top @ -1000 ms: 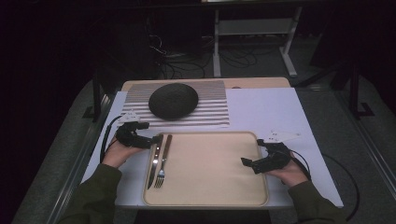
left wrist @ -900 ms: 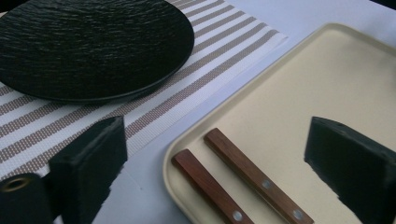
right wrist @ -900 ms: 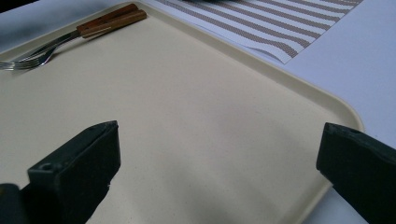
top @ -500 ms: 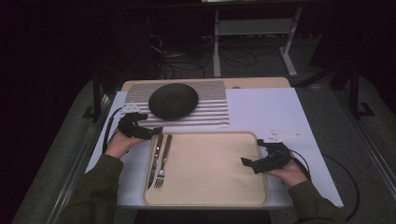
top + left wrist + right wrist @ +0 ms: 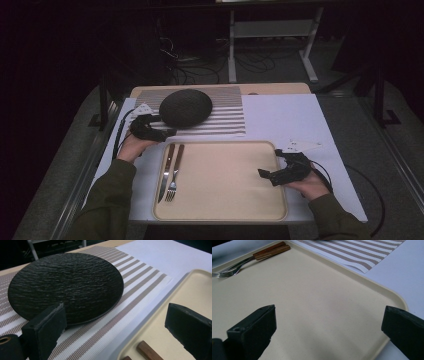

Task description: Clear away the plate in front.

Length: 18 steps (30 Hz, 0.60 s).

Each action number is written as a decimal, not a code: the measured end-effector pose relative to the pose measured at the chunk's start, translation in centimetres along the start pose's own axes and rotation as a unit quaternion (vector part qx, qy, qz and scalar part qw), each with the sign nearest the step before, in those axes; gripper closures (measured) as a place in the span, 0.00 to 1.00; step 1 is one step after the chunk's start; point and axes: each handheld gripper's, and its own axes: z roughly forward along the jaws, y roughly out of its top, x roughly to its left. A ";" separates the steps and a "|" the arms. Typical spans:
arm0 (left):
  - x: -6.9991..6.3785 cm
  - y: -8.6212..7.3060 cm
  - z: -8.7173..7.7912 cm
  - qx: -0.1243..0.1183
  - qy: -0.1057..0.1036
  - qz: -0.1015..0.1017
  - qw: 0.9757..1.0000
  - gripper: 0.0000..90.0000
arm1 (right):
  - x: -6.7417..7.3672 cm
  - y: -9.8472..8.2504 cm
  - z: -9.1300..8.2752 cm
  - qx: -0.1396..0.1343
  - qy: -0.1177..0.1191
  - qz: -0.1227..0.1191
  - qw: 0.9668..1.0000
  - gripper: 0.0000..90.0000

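Observation:
A black textured plate (image 5: 185, 107) (image 5: 65, 287) rests on a striped placemat (image 5: 225, 117) (image 5: 140, 287) at the back left. In front lies a beige tray (image 5: 230, 185) (image 5: 200, 287) (image 5: 312, 302), with a wooden-handled knife (image 5: 165, 172) and fork (image 5: 173, 176) (image 5: 227, 272) along its left side. My left gripper (image 5: 167, 132) (image 5: 117, 322) is open and empty, just before the plate's near rim, above the tray's back left corner. My right gripper (image 5: 265, 175) (image 5: 329, 315) is open and empty, low over the tray's right part, pointing left.
A white cloth (image 5: 285, 117) covers the table, bare at the back right. The table's wooden back edge (image 5: 275, 88) shows behind the placemat. A metal stand (image 5: 270, 30) and cables (image 5: 180, 60) are on the dark floor beyond.
My left gripper has moved away from the person, from beside the cutlery up to the plate's near rim. The right gripper has stayed put.

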 end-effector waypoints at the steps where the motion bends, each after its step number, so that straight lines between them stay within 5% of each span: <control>1: 0.0 0.1 0.1 -0.001 0.003 0.001 1.000 0.04 | 0.0 0.0 0.0 0.000 0.000 0.000 1.000 0.00; 13: 1.0 0.2 1.7 0.007 0.018 0.019 1.000 0.01 | 0.0 0.0 0.0 -0.001 0.002 -0.002 1.000 0.00; 18: 0.9 0.1 2.4 0.016 0.025 0.043 0.999 0.01 | 0.0 0.0 0.1 -0.001 0.002 -0.002 1.000 0.00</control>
